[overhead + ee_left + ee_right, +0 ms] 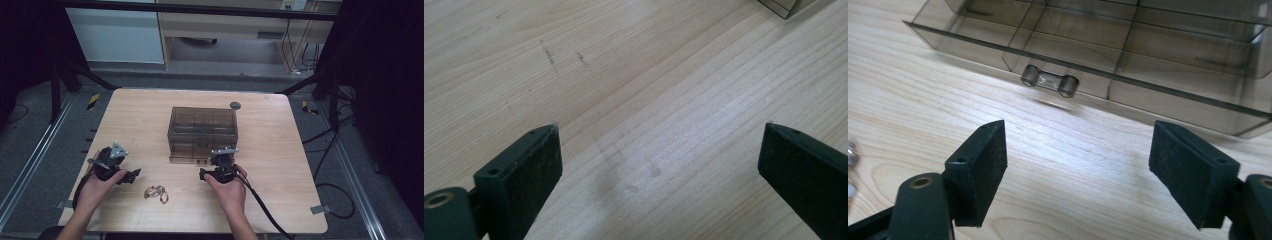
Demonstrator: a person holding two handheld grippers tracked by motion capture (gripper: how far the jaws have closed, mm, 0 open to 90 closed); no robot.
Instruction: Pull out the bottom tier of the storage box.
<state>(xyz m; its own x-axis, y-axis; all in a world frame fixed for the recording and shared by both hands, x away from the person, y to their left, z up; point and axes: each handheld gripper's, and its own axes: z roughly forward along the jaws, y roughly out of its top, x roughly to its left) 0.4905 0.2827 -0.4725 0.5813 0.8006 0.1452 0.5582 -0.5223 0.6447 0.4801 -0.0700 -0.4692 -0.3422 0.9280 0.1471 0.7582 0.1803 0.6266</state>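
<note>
With both claws spread empty, right claw (1078, 165) facing drawer handle (1050, 81); likely to shove the light organizer (202, 131) across the counter (280, 165).

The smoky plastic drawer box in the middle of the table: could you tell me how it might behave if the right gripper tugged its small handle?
The drawer box looks thin-walled and its compartments appear empty, so it is probably light and may slide across the smooth wooden table rather than open. The clear handle is small and glossy, so the pads could slip. Bracing the box seems wise.
</note>
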